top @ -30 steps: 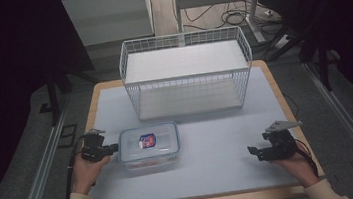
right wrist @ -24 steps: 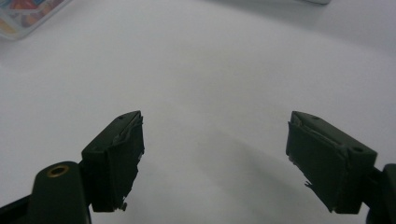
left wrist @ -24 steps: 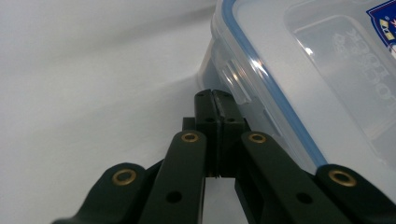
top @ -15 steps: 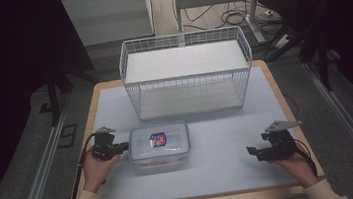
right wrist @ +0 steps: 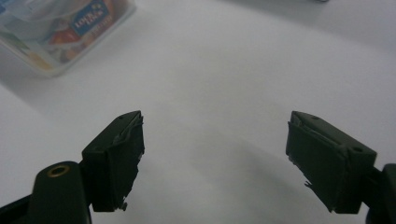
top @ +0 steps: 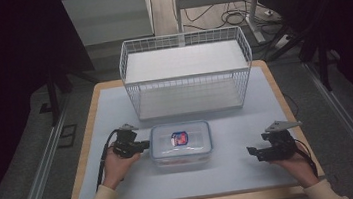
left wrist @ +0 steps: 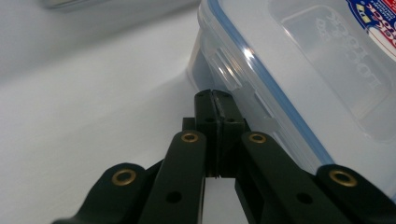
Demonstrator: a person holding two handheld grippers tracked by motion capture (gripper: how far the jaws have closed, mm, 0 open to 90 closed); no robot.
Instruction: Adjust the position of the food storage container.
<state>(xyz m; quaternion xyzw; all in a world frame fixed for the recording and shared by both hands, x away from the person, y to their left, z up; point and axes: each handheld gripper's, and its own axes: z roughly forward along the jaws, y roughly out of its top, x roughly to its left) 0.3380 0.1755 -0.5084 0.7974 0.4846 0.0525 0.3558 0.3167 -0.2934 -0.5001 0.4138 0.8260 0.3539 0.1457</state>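
Closed left gripper (top: 145, 145) nudging a lidded plastic food container (top: 181, 142) across the table mat (top: 233, 173).

Container sits mid-mat, just in front of the white wire basket (top: 186, 73). Left jaws pressed together w/ nothing between, tips at the container's side wall, prob. touching it by the lid clip. Push low & square so it slides, not tips. Right gripper (top: 255, 152) rests well apart, jaws spread, empty. Wood-edged table, dark room, cables on floor behind.

Dark room, grey floor (top: 29, 146), cables (top: 235, 17), wood-edged table (top: 88, 139)
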